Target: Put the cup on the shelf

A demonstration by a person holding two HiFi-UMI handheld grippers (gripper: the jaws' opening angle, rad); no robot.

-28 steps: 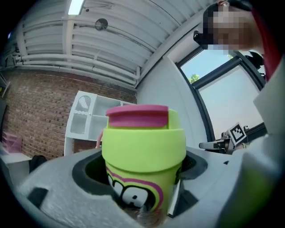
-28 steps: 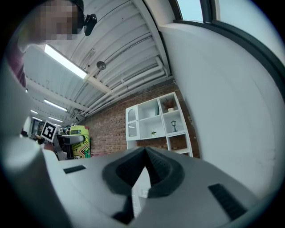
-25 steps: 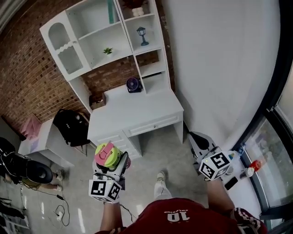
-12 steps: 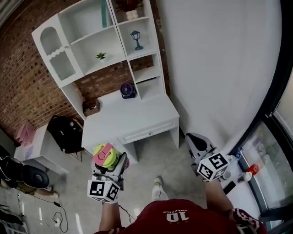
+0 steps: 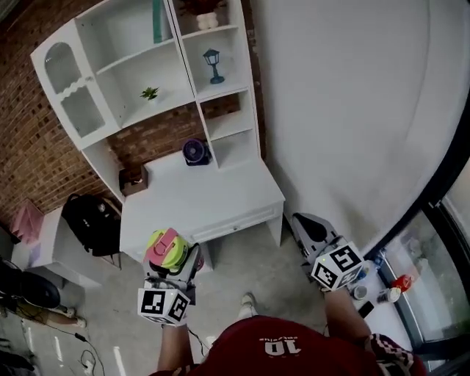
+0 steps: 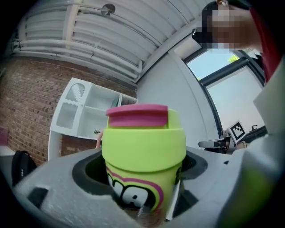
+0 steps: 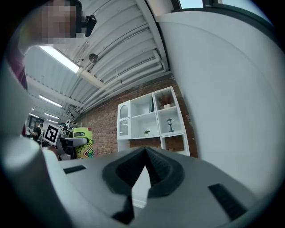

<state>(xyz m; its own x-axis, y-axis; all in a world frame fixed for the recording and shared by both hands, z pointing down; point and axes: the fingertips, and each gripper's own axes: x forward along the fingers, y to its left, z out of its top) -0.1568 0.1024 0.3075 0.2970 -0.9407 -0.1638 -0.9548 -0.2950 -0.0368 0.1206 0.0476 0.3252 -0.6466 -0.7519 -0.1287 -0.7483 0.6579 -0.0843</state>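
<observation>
A lime-green cup (image 5: pixel 168 250) with a pink lid stands upright between the jaws of my left gripper (image 5: pixel 173 258), which is shut on it; in the left gripper view the cup (image 6: pixel 143 156) fills the middle. The white shelf unit (image 5: pixel 147 70) rises over a white desk (image 5: pixel 198 198) ahead, against a brick wall, and the cup is well short of it. My right gripper (image 5: pixel 308 229) hangs at the right, jaws shut with nothing between them. In the right gripper view the shelf (image 7: pixel 153 119) shows ahead and the cup (image 7: pixel 83 142) far left.
On the shelves stand a small plant (image 5: pixel 150 93), a blue lantern (image 5: pixel 214 65) and a teal book (image 5: pixel 157 20). A purple fan (image 5: pixel 194 152) and a brown box (image 5: pixel 132 180) sit on the desk. A black backpack (image 5: pixel 87 220) lies left; a white wall runs right.
The desk and shelf have slid left and lower in the head view as I came closer. Both grippers keep their places; the cup stays held.
</observation>
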